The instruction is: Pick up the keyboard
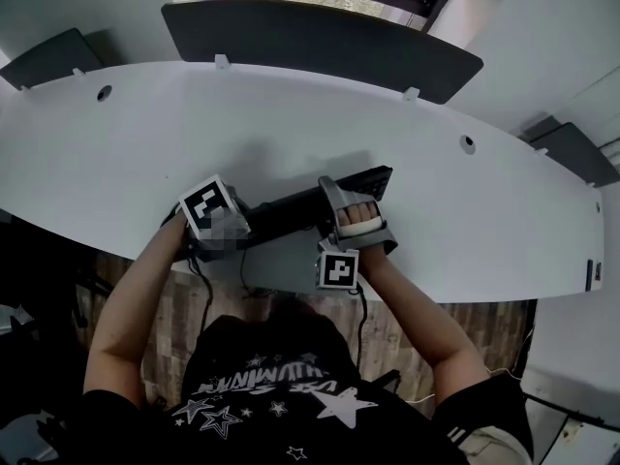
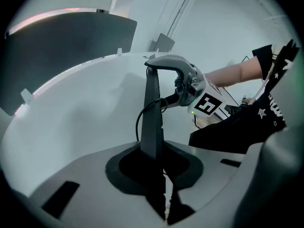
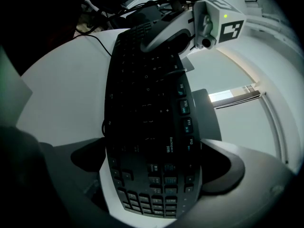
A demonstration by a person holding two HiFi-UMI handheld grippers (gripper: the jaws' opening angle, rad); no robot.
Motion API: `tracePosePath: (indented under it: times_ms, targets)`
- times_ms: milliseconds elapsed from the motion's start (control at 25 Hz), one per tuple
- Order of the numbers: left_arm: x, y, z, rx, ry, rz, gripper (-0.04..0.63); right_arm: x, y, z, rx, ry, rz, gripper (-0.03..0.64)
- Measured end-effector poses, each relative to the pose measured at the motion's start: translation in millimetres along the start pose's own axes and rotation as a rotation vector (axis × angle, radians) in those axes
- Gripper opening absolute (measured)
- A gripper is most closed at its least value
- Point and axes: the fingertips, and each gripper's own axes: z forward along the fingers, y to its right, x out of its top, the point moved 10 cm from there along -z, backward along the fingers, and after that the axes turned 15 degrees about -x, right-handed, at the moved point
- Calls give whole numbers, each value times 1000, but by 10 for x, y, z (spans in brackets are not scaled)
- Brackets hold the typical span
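Observation:
A black keyboard [image 1: 286,211] lies across the near edge of the white table [image 1: 291,114], held between my two grippers. My left gripper [image 1: 228,229] has the keyboard's left end. In the left gripper view the keyboard [image 2: 153,122] shows edge-on as a thin dark slab, pinched in the narrow gap of my left gripper [image 2: 161,175]. My right gripper [image 1: 337,190] is at the right end. In the right gripper view the keyboard [image 3: 147,118] faces the camera and fills the span of my right gripper [image 3: 152,184], its number-pad end between the jaws.
The keyboard's cable [image 2: 142,118] hangs in a loop beside it. A dark divider panel [image 1: 320,37] stands along the table's far edge. The person's body is close against the near edge, with wood floor below.

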Motion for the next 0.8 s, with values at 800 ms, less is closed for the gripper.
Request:
tracePosePath:
  times_ms: [800]
  targets:
    - [-1190, 806, -157, -195, 449, -165, 77, 537, 213, -1107, -252, -139, 335, 522]
